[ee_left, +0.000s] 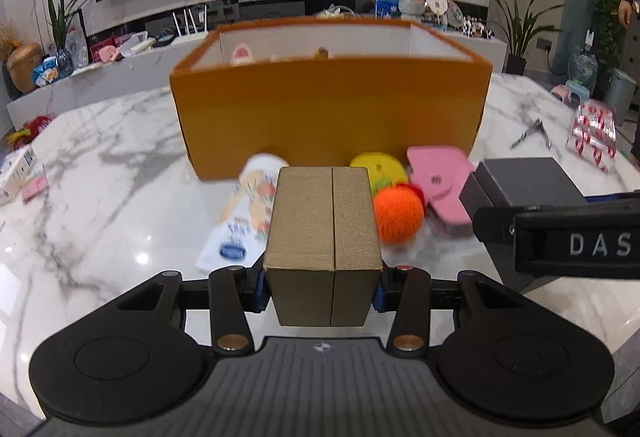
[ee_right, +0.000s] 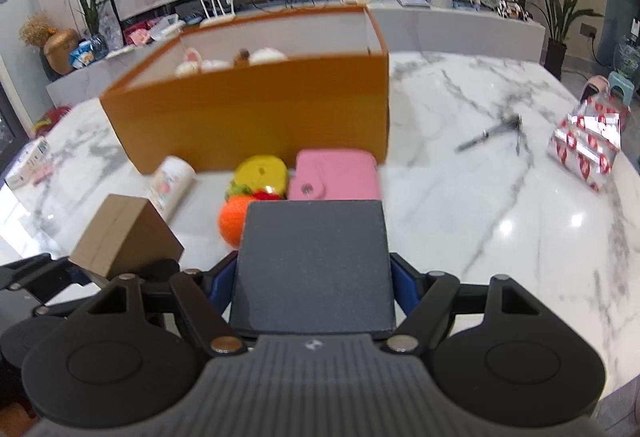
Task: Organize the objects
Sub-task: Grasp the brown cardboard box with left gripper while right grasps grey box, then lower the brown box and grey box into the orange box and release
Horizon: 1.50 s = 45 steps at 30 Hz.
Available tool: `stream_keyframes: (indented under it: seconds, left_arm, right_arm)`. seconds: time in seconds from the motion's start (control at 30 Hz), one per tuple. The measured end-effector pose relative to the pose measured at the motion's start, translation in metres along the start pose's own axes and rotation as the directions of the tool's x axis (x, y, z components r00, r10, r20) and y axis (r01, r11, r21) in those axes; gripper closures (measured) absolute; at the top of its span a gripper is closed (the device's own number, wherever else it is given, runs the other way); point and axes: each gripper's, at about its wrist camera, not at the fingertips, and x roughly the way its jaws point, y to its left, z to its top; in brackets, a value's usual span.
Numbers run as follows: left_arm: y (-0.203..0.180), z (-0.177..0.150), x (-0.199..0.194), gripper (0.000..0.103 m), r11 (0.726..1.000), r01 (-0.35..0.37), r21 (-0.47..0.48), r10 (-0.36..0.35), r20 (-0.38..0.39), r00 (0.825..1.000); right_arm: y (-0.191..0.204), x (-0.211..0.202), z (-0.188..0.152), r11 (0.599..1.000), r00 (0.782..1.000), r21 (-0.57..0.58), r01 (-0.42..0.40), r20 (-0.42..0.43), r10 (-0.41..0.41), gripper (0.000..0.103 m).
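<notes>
Two tools loaded: our left tool (ee_left: 322, 287) clamps brown box (ee_left: 322, 233), right tool (ee_right: 314, 277) clamps dark box (ee_right: 314, 269).

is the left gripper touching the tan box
Touching. In the left wrist view the left gripper has its blue pads pressed on both sides of the tan box.

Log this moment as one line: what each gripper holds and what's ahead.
left gripper: shut on tan box | right gripper: shut on dark grey box | ahead: open orange bin, toys at its base
</notes>
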Motion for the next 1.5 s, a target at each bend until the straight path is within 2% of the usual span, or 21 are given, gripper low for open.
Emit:
stream_keyframes:
  seconds: [0.13,0.3,0.43,0.53,0.73,0.87,1.03,1.17,1.3,1.43,1.5]
  left_arm:
    - [0.009,0.027,-0.008,0.051,0.999,0.009,-0.031,-0.007,0.039,0.999]
    - [0.019,0.08,-0.004,0.051,0.998,0.01,-0.069,-0.002,0.105,0.995]
    - [0.032,0.123,0.012,0.051,0.993,0.006,-0.116,0.012,0.148,0.989]
    - [0.044,0.152,0.035,0.051,0.989,0.008,-0.15,0.015,0.155,0.988]
    - [0.051,0.185,0.081,0.051,0.984,0.031,-0.178,-0.008,0.127,0.992]
    - [0.054,0.184,0.11,0.051,0.981,0.008,-0.191,0.007,0.081,0.997]
    - [0.058,0.181,0.136,0.051,0.983,-0.024,-0.184,0.028,0.019,0.999]
    - [0.056,0.176,0.145,0.051,0.986,-0.055,-0.16,0.053,-0.013,0.998]
    - [0.051,0.177,0.145,0.051,0.988,-0.082,-0.133,0.075,-0.057,0.996]
    - [0.046,0.178,0.143,0.051,0.992,-0.073,-0.106,0.062,-0.098,0.993]
    - [0.044,0.178,0.141,0.051,0.995,-0.034,-0.099,0.024,-0.103,0.994]
  right_arm:
    - [0.004,-0.012,0.028,1.0,0.998,0.0,-0.021,0.064,0.021,0.026]
    - [0.003,-0.013,0.081,0.998,0.986,0.031,-0.048,0.16,0.043,0.026]
    - [-0.001,0.003,0.122,0.99,0.971,0.102,-0.094,0.23,0.069,0.026]
    - [-0.006,0.024,0.143,0.981,0.968,0.147,-0.123,0.236,0.086,0.026]
    - [-0.002,0.077,0.176,0.983,0.977,0.136,-0.119,0.193,0.091,0.026]
    - [-0.001,0.114,0.176,0.986,0.989,0.135,-0.093,0.126,0.076,0.026]
    - [0.005,0.141,0.171,0.996,0.997,0.066,-0.06,0.057,0.056,0.026]
    - [0.014,0.149,0.171,1.0,1.0,-0.028,-0.004,0.028,0.005,0.026]
    - [0.022,0.157,0.165,0.997,0.999,-0.074,-0.035,-0.03,0.033,0.026]
    - [0.026,0.167,0.161,0.995,0.996,-0.097,-0.023,-0.086,0.015,0.026]
    - [0.027,0.168,0.163,0.995,0.996,-0.103,-0.006,-0.09,-0.004,0.026]
